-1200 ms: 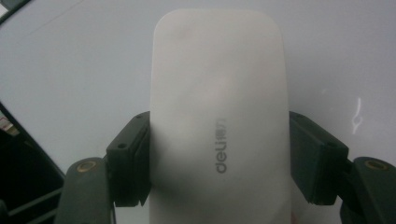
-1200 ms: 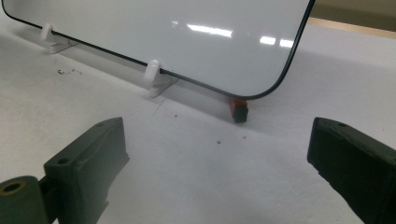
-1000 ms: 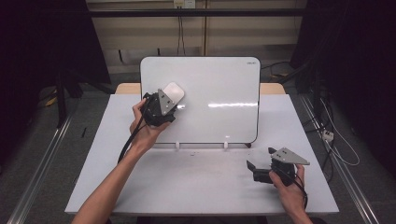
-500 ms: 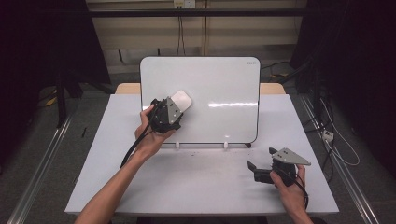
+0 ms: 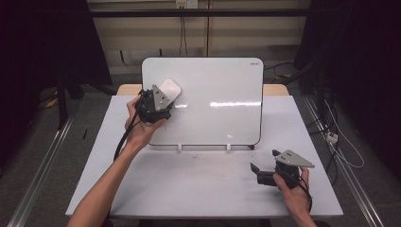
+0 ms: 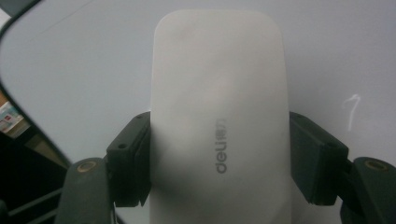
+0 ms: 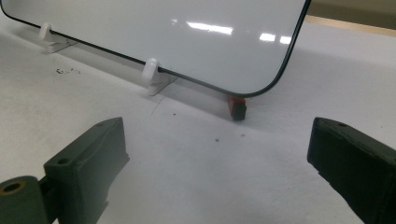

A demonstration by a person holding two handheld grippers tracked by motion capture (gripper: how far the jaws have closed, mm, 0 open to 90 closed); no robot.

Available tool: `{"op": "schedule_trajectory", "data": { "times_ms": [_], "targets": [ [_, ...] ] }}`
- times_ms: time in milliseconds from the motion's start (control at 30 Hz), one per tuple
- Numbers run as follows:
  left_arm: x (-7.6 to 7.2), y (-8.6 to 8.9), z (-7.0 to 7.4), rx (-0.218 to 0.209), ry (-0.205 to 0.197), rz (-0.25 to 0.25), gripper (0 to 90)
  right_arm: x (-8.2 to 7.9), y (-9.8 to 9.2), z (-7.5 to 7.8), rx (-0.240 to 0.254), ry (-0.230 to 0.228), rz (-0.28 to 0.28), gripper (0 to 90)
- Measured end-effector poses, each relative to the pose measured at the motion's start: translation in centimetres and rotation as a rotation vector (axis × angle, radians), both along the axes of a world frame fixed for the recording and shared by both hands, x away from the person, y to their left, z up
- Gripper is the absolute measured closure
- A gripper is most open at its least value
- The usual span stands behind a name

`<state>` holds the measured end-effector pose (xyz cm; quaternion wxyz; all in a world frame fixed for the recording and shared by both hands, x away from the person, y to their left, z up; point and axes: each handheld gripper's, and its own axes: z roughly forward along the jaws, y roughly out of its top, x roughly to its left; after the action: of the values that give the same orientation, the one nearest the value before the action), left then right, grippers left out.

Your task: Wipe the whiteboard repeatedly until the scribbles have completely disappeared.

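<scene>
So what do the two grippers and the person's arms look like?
Each hand-held gripper, left and right, is black with blocky dark jaws, a grey three-cornered plate on top and a trailing black cable. Both forearms are bare, no sleeves visible.

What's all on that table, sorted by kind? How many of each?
Whiteboard: 1
White eraser, held in the left gripper: 1
White clip feet under the board: 2
Small red and black piece by the board's corner: 1
Total: 5
</scene>
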<state>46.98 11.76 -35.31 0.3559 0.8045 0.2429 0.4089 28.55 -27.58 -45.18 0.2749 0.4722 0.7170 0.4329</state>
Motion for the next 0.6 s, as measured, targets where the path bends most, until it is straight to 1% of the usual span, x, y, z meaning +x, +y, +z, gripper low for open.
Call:
{"op": "schedule_trajectory", "data": {
  "times_ms": [33,67,100,133,167,200,233,267,333,433,467,567,600],
  "targets": [
    [0.0,0.0,0.0,0.001,-0.003,0.000,31.1,0.0,0.0,0.0,0.000,0.001,0.000,4.5],
    [-0.1,-0.1,-0.1,0.014,-0.018,0.006,31.2,0.0,0.0,0.0,0.000,0.002,-0.001,4.5],
    [-0.1,-0.1,-0.1,0.014,-0.026,0.013,31.2,0.1,0.0,0.0,0.000,0.002,-0.001,4.5],
    [-0.1,0.0,-0.1,0.019,-0.024,0.010,31.1,0.1,0.0,0.0,0.000,0.002,-0.001,4.5],
    [-0.1,0.0,-0.2,0.000,-0.021,0.010,31.1,0.0,0.0,0.0,0.000,0.002,0.000,4.5],
    [-0.2,0.1,-0.2,0.008,-0.023,0.012,31.1,0.0,0.0,0.0,-0.001,0.000,0.001,4.5],
    [-0.4,0.1,-0.4,0.003,-0.016,0.012,31.1,0.0,0.0,0.0,-0.002,-0.001,0.003,4.5],
    [-0.4,0.2,-0.5,0.006,-0.022,0.013,31.1,-0.1,0.0,0.0,-0.001,-0.001,0.002,4.5],
    [-0.6,0.4,-0.9,-0.004,-0.024,0.012,31.2,0.0,0.0,0.0,-0.001,0.001,-0.001,4.5],
    [-1.0,0.6,-1.2,0.008,-0.004,0.008,31.1,0.0,0.0,-0.1,-0.002,0.002,-0.001,4.5],
    [-1.1,0.7,-1.4,0.001,-0.012,0.009,31.2,0.0,0.1,-0.1,-0.004,0.003,-0.001,4.5],
    [-1.6,0.9,-2.1,0.006,-0.002,0.004,31.1,0.0,0.1,0.0,-0.004,0.002,0.002,4.6],
    [-1.8,1.0,-2.3,0.006,-0.006,0.003,31.1,0.0,0.1,0.0,-0.004,0.002,0.002,4.6]
  ]
}}
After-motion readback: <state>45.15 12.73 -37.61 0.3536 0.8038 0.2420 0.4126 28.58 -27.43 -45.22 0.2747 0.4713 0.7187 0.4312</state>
